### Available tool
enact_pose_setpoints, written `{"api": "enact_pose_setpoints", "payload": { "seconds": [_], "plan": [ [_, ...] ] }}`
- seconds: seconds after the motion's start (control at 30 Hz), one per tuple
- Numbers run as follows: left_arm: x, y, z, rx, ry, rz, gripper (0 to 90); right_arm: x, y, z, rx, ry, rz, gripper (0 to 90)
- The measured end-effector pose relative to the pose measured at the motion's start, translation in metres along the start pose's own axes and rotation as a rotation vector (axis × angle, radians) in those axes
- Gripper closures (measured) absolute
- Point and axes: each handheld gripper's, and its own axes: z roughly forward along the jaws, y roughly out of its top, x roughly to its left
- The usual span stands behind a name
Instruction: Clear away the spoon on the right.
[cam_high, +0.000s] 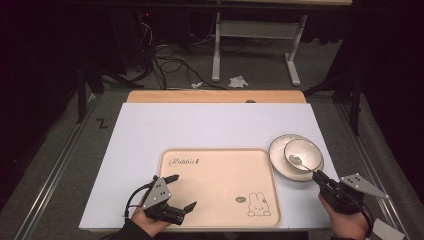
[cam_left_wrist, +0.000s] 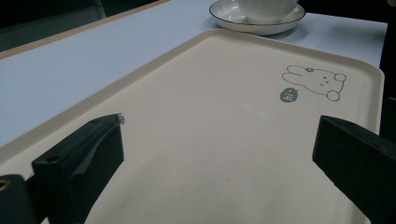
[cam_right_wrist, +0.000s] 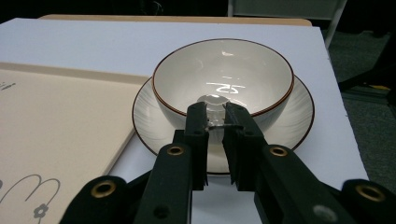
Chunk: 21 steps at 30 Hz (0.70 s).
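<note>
A white bowl with a dark rim stands on a white plate at the table's right, just beside the beige tray. A shiny spoon lies in the bowl, its handle over the near rim. My right gripper reaches that rim. In the right gripper view its jaws pinch the handle of the spoon in front of the bowl and plate. My left gripper hovers open over the tray's near left part, nothing between its jaws.
The tray carries a rabbit drawing at its near right corner and lies on a white sheet over a wooden table. The bowl and plate sit beyond the tray's far edge in the left gripper view.
</note>
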Motion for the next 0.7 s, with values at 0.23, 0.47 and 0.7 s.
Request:
{"api": "enact_pose_setpoints", "payload": {
  "seconds": [0.23, 0.47, 0.7],
  "plan": [
    [-0.0002, 0.0000, 0.0002, 0.002, -0.002, 0.003, 2.6, -0.0032, -0.0008, -0.0003, 0.009, 0.003, 0.006, 83.3],
    [-0.0008, 0.0001, 0.0004, 0.003, -0.004, 0.006, 2.8, -0.0053, -0.0011, -0.0009, 0.017, -0.002, 0.009, 83.7],
    [-0.0009, 0.0001, 0.0004, 0.004, -0.005, 0.009, 3.0, -0.0063, -0.0010, -0.0019, 0.025, -0.009, -0.002, 83.9]
  ]
}}
